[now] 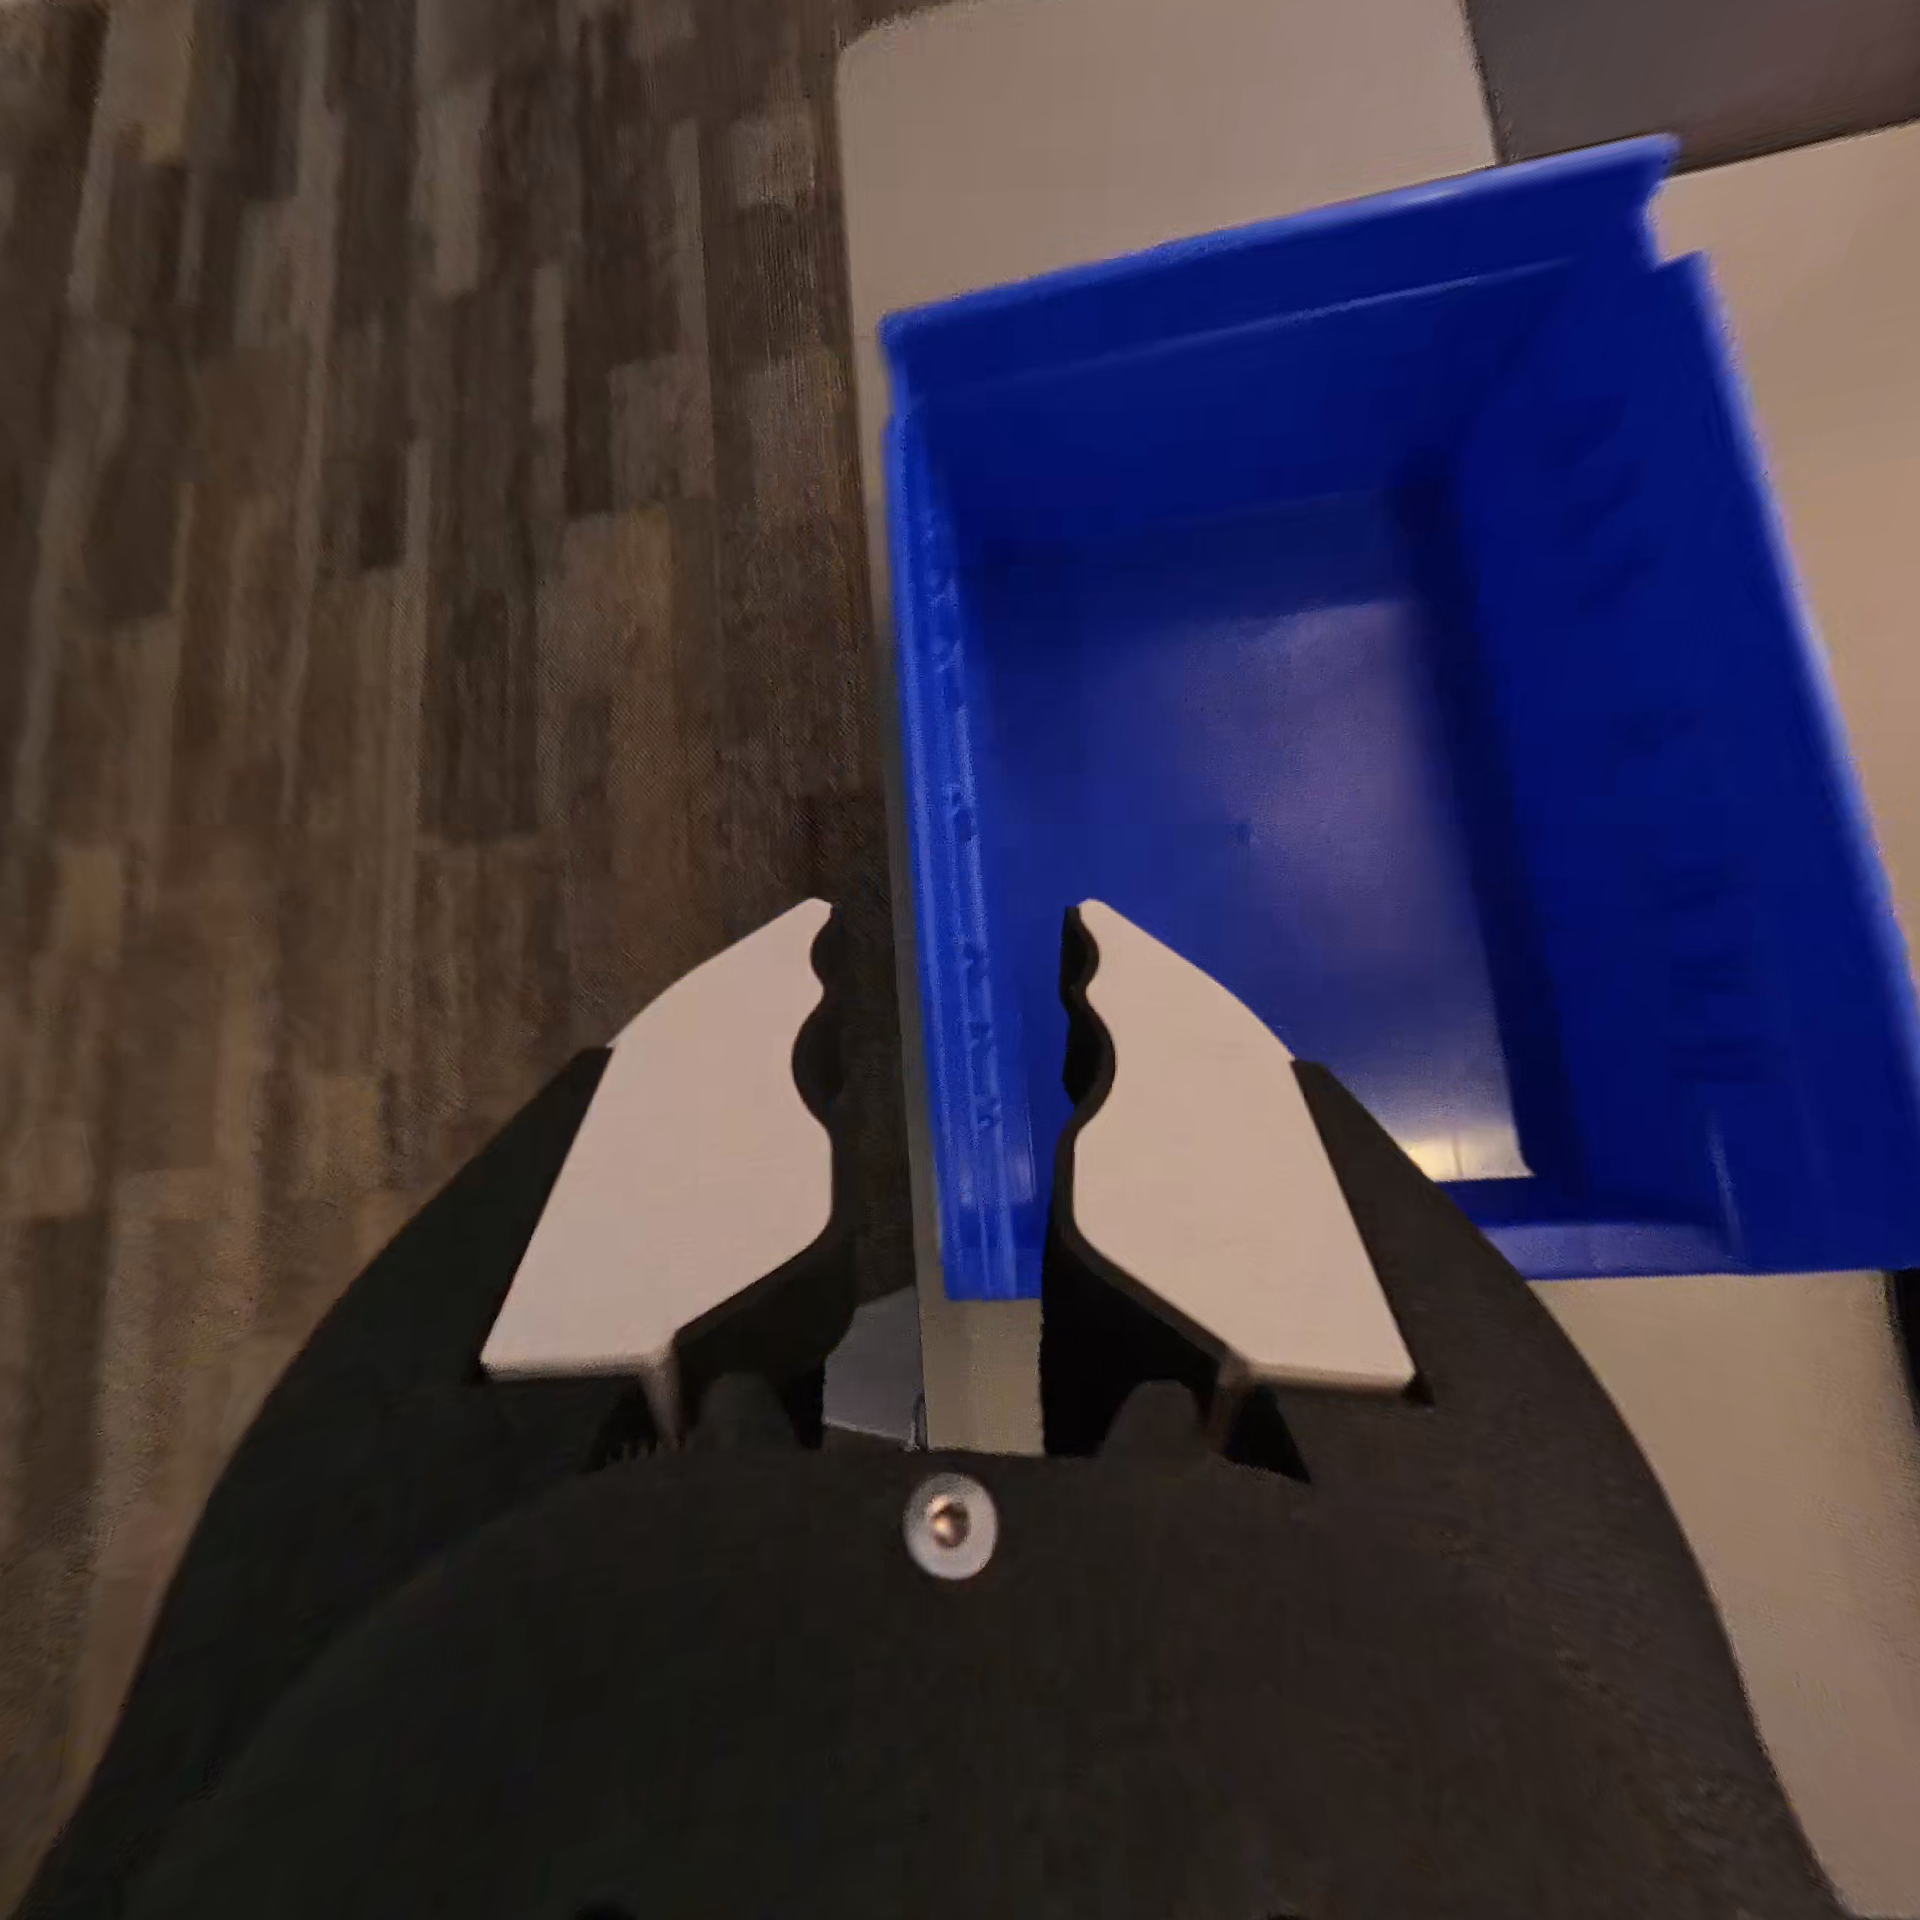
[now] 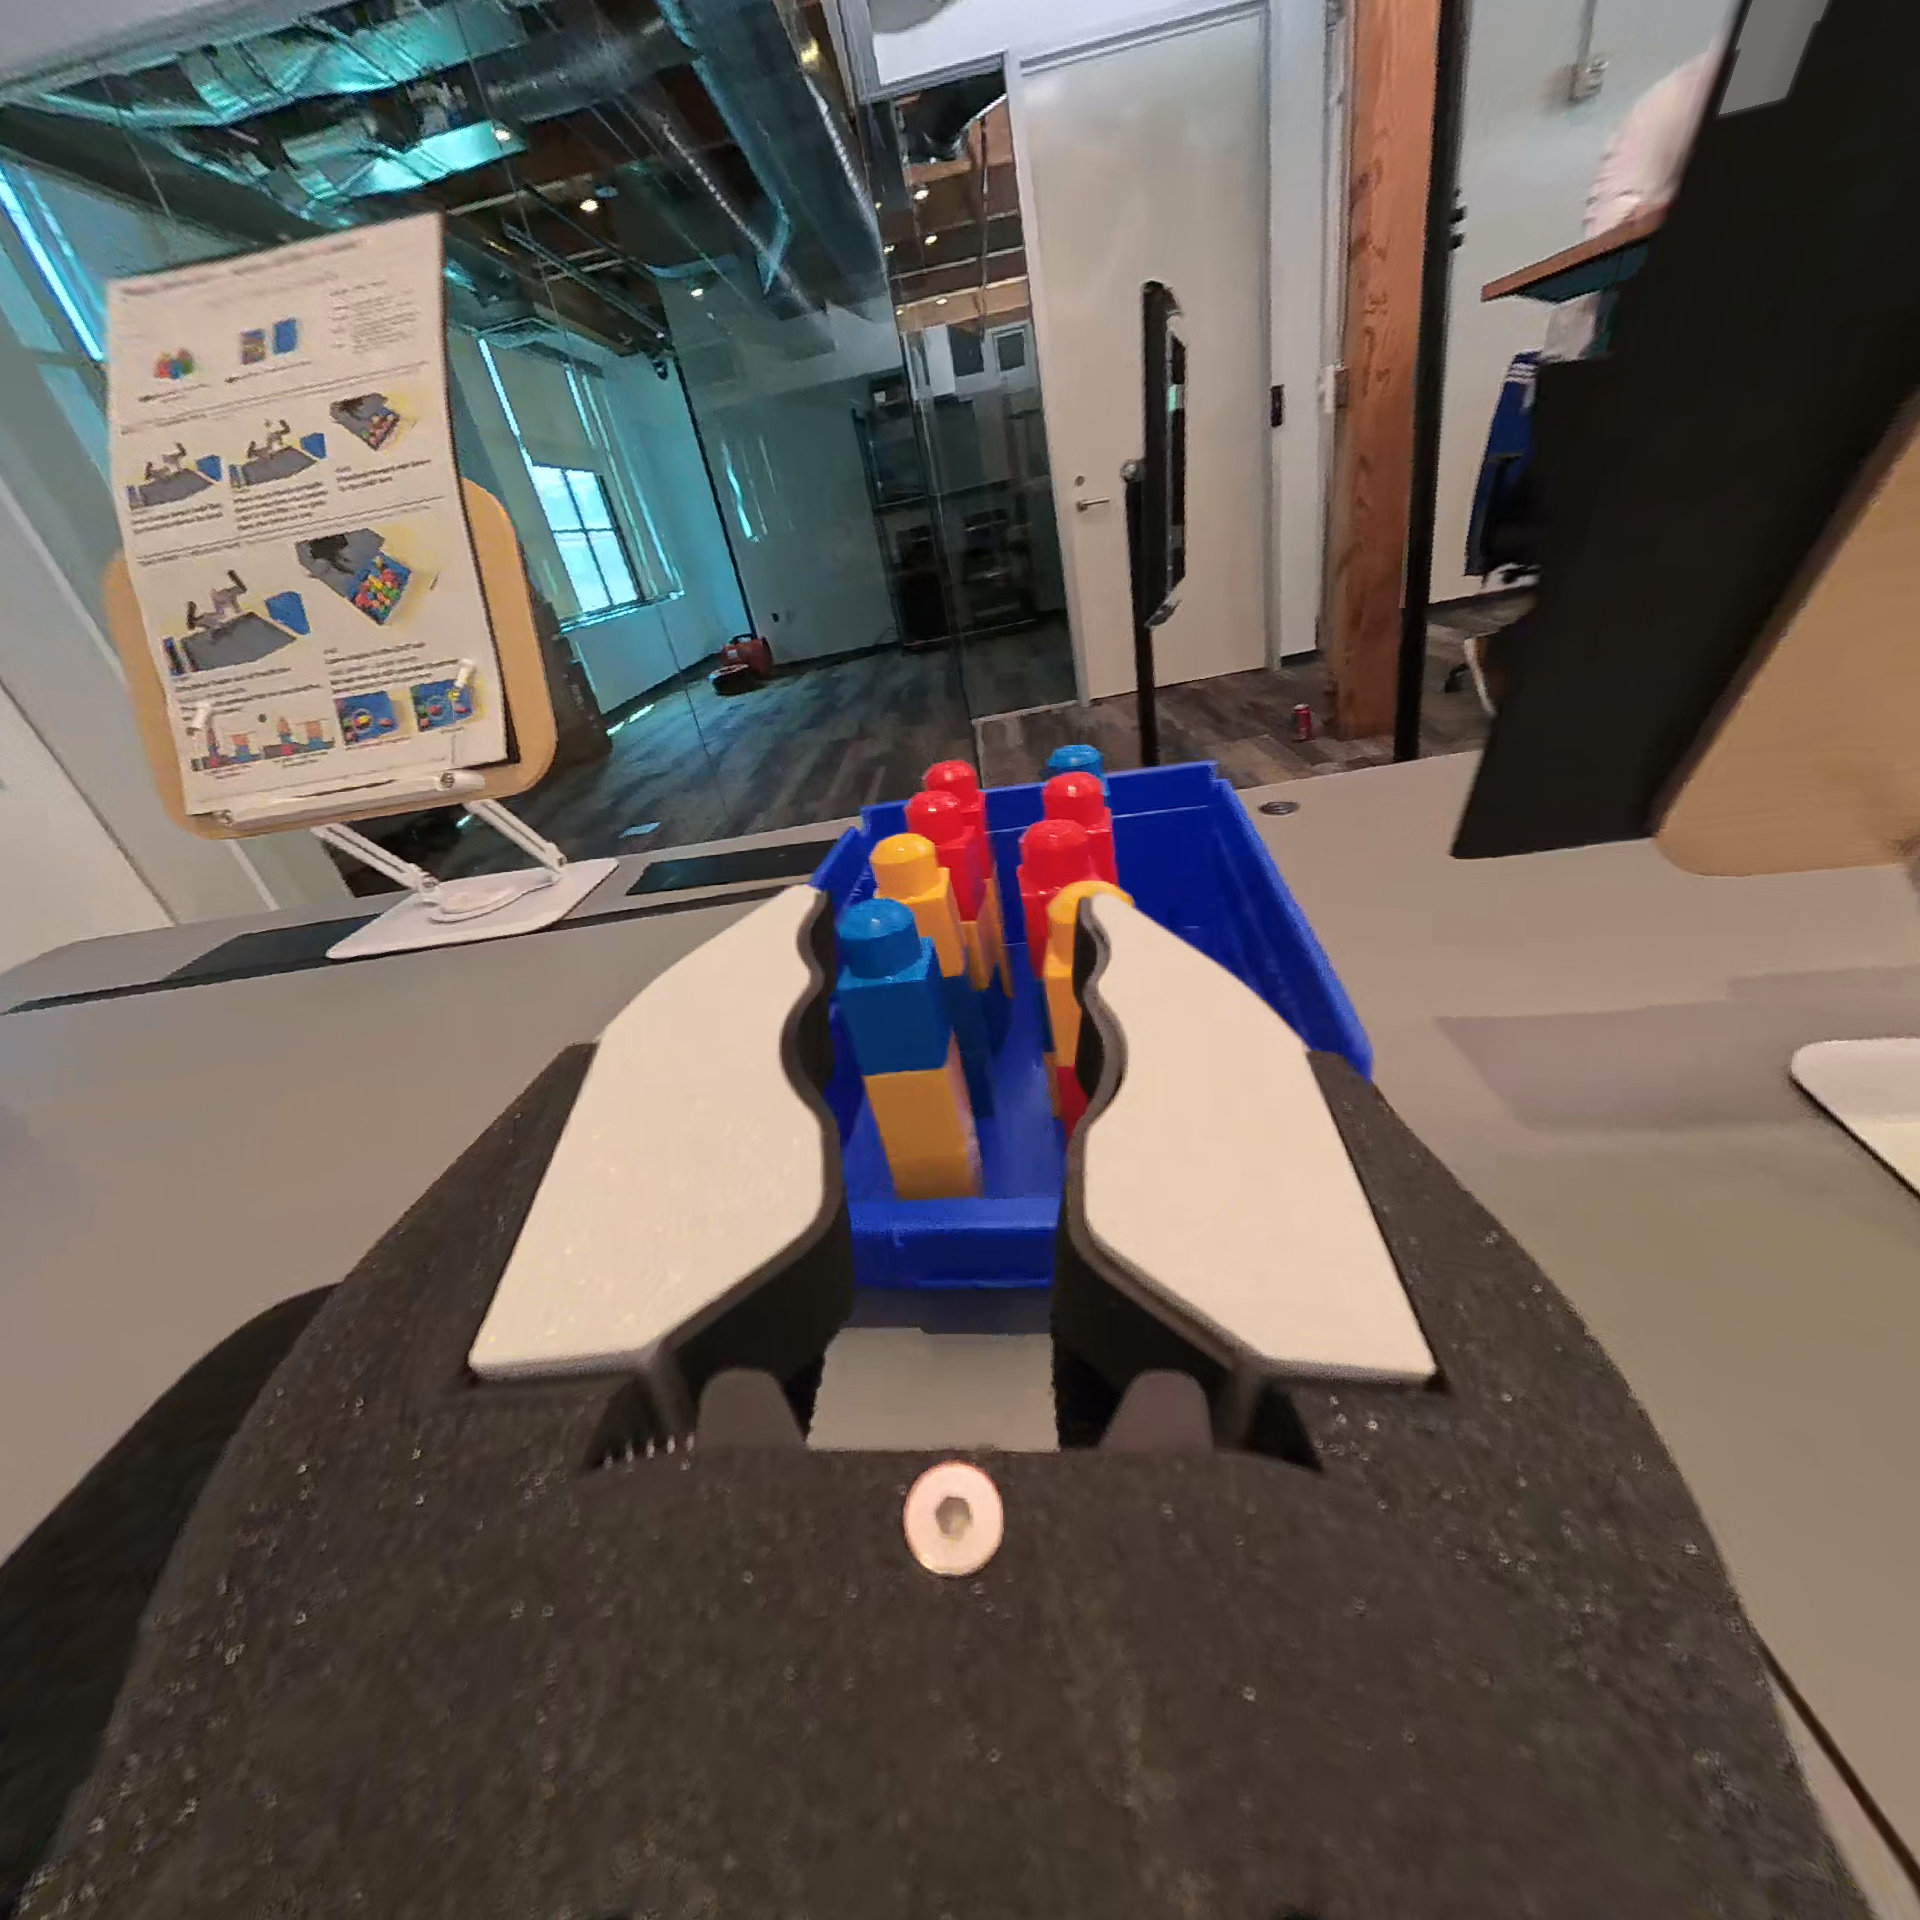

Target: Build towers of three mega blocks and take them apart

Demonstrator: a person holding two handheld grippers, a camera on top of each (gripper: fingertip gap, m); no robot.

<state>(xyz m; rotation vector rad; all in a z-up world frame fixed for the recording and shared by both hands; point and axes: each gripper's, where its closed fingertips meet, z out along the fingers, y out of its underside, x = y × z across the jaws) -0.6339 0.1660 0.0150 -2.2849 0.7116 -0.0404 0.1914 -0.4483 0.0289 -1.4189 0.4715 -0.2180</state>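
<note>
A: Where are the towers (image 2: 961,977) from the right tool (image 2: 951,940)?

B: Straight ahead at 12 o'clock, standing upright in a blue bin (image 2: 1236,914) on the counter (image 2: 312,1122). The long way of each tower runs up and down. The near blue-topped tower (image 2: 894,1029) sits between the two tips, a bit to 11 o'clock.

A: Is the right tool holding one?

B: No — its fingers are partly open and hold nothing.

A: How many towers?

B: I count about eight knob tops, in two rows. Some hide behind others, so I can't be sure.

A: And the left tool (image 1: 951,940)?

B: Also partly open and holding nothing. It looks down on an empty blue bin (image 1: 1558,727) at its 1 o'clock. The bin's left wall (image 1: 961,883) runs between the tips, but I can't tell if it touches.

A: Which tool is nearer the towers?

B: The right one, I think — the left view shows no blocks at all.
</note>
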